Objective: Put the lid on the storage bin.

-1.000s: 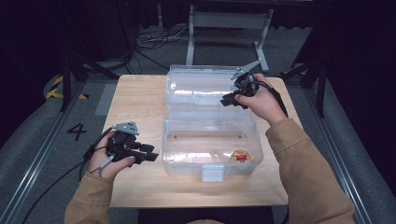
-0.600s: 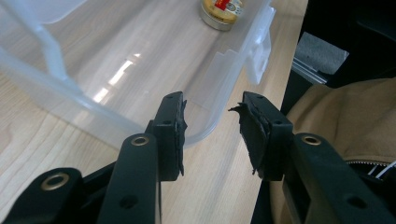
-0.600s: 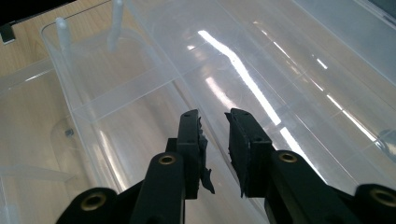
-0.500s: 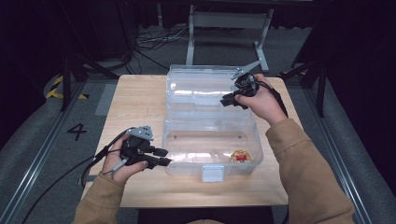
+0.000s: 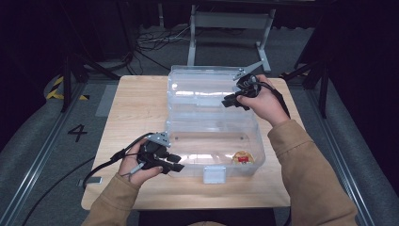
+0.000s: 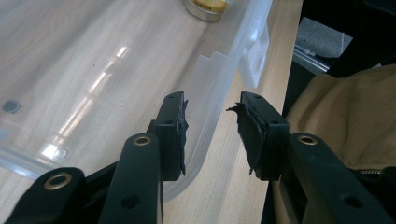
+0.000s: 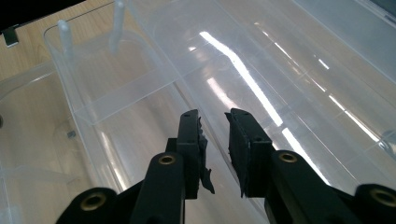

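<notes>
Clear plastic storage box point(image 5: 211, 141), lid point(image 5: 207, 89) laid open behind it, sits mid-surface point(image 5: 136, 103) with a small round tin point(image 5: 242, 158) inside near its front latch point(image 5: 214, 175). Your left claw point(image 6: 210, 128) gapes wide, straddling the box's front-left wall without clamping. Your right claw point(image 7: 215, 140) stands slightly parted astride a rim of the lid, gripping nothing.
</notes>
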{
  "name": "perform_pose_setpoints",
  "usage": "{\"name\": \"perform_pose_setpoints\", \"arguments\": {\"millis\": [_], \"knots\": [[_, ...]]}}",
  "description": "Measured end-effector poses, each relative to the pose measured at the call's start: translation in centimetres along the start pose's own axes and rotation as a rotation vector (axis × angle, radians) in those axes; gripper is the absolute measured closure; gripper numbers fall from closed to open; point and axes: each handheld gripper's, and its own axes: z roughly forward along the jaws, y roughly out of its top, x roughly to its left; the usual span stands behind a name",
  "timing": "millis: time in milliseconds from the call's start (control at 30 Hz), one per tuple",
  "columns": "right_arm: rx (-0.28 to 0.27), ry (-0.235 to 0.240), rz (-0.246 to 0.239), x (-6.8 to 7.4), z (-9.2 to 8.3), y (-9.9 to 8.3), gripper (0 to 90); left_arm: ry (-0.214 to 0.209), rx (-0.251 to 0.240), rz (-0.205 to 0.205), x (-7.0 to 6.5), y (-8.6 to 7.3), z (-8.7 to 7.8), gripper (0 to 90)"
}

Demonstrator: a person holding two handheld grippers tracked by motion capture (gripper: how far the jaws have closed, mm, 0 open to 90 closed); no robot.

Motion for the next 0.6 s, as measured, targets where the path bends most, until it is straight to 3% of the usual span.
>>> {"name": "perform_pose_setpoints", "arguments": {"millis": [233,333,600], "knots": [[-0.001,0.0,0.0,0.0,0.0,0.0,74.6,-0.007,0.026,0.002,0.1,0.0,0.8,62.6],[-0.002,-0.001,-0.002,0.0,0.0,0.0,74.6,-0.006,0.061,0.002,0.1,-0.1,1.4,63.1],[-0.005,-0.001,0.001,0.1,0.0,-0.1,74.6,0.003,0.075,-0.007,0.3,-0.2,1.8,71.4]]}}
